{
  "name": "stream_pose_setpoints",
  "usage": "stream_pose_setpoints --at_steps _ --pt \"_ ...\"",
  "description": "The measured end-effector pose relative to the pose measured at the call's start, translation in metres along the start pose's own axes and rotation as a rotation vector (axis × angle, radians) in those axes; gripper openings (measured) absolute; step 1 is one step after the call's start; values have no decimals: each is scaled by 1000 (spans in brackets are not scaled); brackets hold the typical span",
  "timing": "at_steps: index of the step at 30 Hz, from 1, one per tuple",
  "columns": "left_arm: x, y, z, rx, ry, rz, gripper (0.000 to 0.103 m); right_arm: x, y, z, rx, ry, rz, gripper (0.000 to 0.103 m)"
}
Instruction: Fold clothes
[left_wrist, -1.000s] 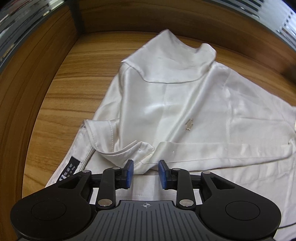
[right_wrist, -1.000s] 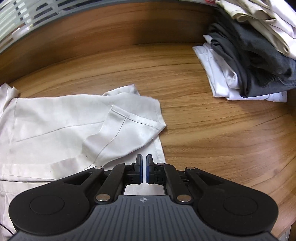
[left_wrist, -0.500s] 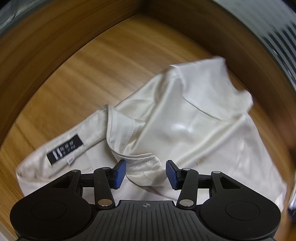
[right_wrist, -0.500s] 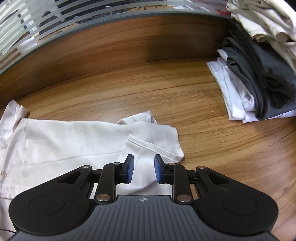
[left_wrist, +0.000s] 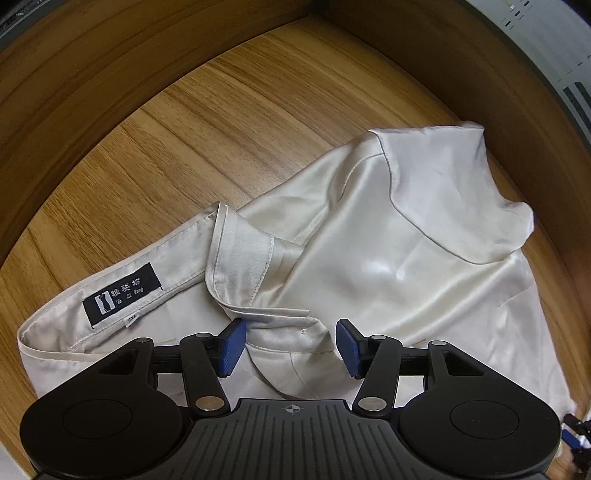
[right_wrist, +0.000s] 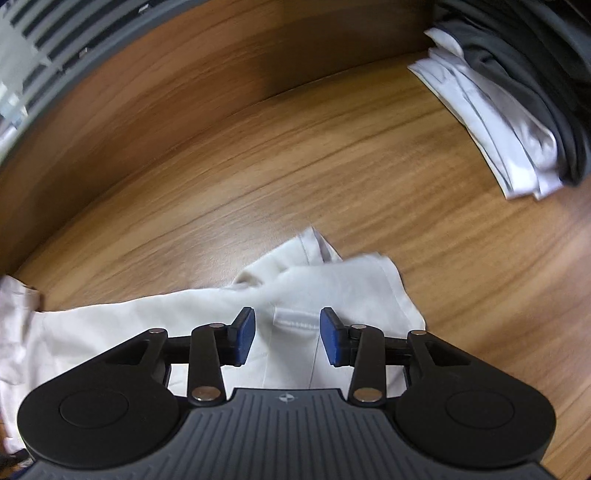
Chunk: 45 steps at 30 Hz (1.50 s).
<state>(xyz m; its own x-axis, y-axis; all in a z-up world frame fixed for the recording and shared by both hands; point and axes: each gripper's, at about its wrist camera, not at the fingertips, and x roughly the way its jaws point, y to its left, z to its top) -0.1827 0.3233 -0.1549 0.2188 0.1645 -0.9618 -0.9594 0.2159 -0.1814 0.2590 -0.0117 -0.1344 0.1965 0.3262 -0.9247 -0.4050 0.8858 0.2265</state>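
Observation:
A cream satin shirt (left_wrist: 388, 266) lies spread on the wooden table (left_wrist: 221, 129), its collar with a black label (left_wrist: 122, 293) at the near left. My left gripper (left_wrist: 290, 345) stands open just above the collar's folded tip, which lies between the blue pads (left_wrist: 232, 345) without being pinched. In the right wrist view the same shirt (right_wrist: 147, 325) shows a sleeve (right_wrist: 351, 284) folded over near the centre. My right gripper (right_wrist: 287, 339) is open over the sleeve's hem, with nothing held.
A stack of folded clothes, white (right_wrist: 491, 122) under dark grey (right_wrist: 524, 74), sits at the table's far right. A raised wooden rim (left_wrist: 92, 62) bounds the table at the back. Bare wood (right_wrist: 369, 166) lies between shirt and stack.
Both grippers opened wider; the right went from shut to open, releasing the sleeve. The left view swung toward the collar and label. The right gripper pulled back over the sleeve.

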Motion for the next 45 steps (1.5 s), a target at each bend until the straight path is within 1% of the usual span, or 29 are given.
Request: stream_pose_setpoints --at_steps 2,3,4,5,6,7,8,10,12,15,21,24,26,29,34,36,38,39,40,41,42,45 --pt "2 1 -1 -4 -1 11 55 6 9 -3 -61 -7 -45 43" --pt "2 2 -2 -7 -4 15 53 7 11 -5 -88 -12 -63 42" --pt "1 3 -3 -9 -8 20 50 8 14 -8 -115 -17 -80 39" --pt "1 4 -3 -11 -12 27 42 6 12 -8 -115 -21 -79 35" --pt "0 7 -3 -16 -13 29 26 4 9 -8 -113 -24 -76 28" --pt "1 9 -3 -24 -11 24 17 1 7 -8 -111 -28 -73 28" --pt "0 12 -3 -37 -9 18 15 -1 4 -8 -108 -31 -70 26" --pt "-2 18 -3 -66 -7 5 12 -6 0 -8 -104 -38 -65 8" --pt "-10 20 -3 -69 -21 -5 11 -11 -5 -8 -100 -45 -59 7" --pt "-26 21 -2 -56 -59 -20 11 -36 -17 -13 -79 -81 -34 4" --pt "-57 24 -1 -22 -112 -53 10 -79 -44 -32 -45 -127 -7 4" --pt "-69 26 -3 2 -130 -59 10 -95 -56 -48 -20 -139 0 4" --pt "-70 28 -6 16 -128 -51 10 -101 -62 -62 -13 -143 3 4" --pt "-64 32 -13 40 -103 -30 10 -97 -68 -81 -12 -124 -14 4" --pt "-46 35 -27 105 -53 29 12 -79 -79 -108 -25 -77 -59 5" --pt "-45 36 -30 128 -43 53 18 -72 -81 -115 -43 -42 -79 5" --pt "-46 37 -32 148 -41 75 21 -68 -85 -117 -57 -10 -89 5" --pt "-48 36 -31 155 -47 80 27 -69 -88 -116 -61 -3 -94 6" --pt "-52 35 -30 161 -57 82 30 -71 -90 -115 -65 -2 -99 7" --pt "-55 32 -29 171 -68 80 36 -72 -91 -112 -66 -5 -97 8" --pt "-59 28 -27 184 -78 75 43 -74 -93 -109 -68 -8 -94 9" --pt "-66 10 -21 227 -96 46 51 -78 -94 -96 -81 -18 -81 20"
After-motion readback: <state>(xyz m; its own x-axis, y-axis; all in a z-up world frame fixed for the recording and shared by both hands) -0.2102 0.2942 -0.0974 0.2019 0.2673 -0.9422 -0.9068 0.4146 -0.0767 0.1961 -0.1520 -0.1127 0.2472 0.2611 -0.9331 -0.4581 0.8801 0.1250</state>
